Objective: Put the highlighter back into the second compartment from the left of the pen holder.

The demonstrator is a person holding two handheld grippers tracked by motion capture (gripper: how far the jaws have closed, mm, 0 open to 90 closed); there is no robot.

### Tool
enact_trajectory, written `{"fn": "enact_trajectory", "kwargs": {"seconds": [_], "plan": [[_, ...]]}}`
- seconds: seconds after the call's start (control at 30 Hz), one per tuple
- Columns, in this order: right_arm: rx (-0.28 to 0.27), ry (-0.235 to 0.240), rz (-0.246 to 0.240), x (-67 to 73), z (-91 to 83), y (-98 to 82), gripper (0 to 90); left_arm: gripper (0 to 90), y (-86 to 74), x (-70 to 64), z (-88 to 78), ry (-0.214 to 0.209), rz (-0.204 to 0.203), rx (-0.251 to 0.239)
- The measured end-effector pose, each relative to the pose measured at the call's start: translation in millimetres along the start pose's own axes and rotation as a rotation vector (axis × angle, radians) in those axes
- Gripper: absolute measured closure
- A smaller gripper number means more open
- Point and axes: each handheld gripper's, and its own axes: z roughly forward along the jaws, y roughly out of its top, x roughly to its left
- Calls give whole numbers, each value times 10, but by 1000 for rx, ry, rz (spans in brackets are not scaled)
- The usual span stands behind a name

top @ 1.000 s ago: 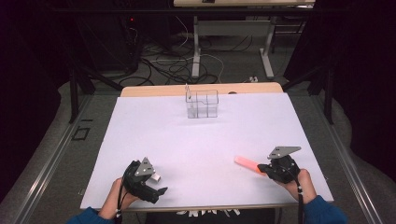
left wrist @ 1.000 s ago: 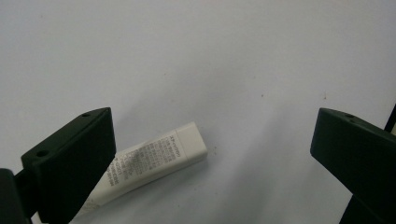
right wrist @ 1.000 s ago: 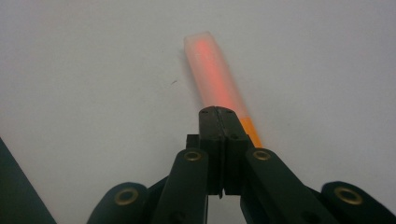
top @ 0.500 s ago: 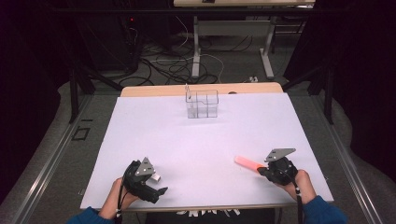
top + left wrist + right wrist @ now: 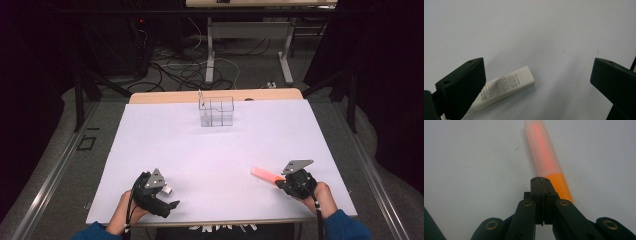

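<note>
On the counter [image 5: 215,150], little has changed over the last second: both hands unmoved. Right gripper [image 5: 541,182] jaws fully closed, empty, orange marker [image 5: 546,157] lying just beside them. Left gripper [image 5: 536,82] jaws wide open around white tube [image 5: 506,87], not gripping. Pickup not started. Clear divided container [image 5: 216,111] far back, apparently empty.

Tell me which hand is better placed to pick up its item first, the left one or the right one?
Probably the left. The left gripper is open, and the white tube lies between its fingers. The right gripper is shut, with the orange marker lying beside its tips, so it must open first.
</note>
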Motion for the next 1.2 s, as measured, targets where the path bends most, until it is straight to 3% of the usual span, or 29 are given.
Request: {"fn": "enact_trajectory", "kwargs": {"seconds": [0.13,0.23,0.27,0.3,0.37,0.8,1.2], "plan": [[-3,-18,-10,-4,22,-4,900,2,6,4,-11,-9,3,12],[24,-52,-21,5,19,-5,900,2,7,4,-12,-10,4,16],[59,-64,-27,2,1,2,900,3,7,4,-13,-10,5,15],[19,-76,-25,-1,29,-12,900,2,7,4,-14,-10,5,15],[24,-92,-43,-28,34,-16,900,2,6,5,-12,-10,5,15],[25,-168,40,-187,104,-21,900,2,4,-7,7,3,3,1],[39,-208,69,-345,187,45,900,2,8,-7,10,4,6,1]]}}
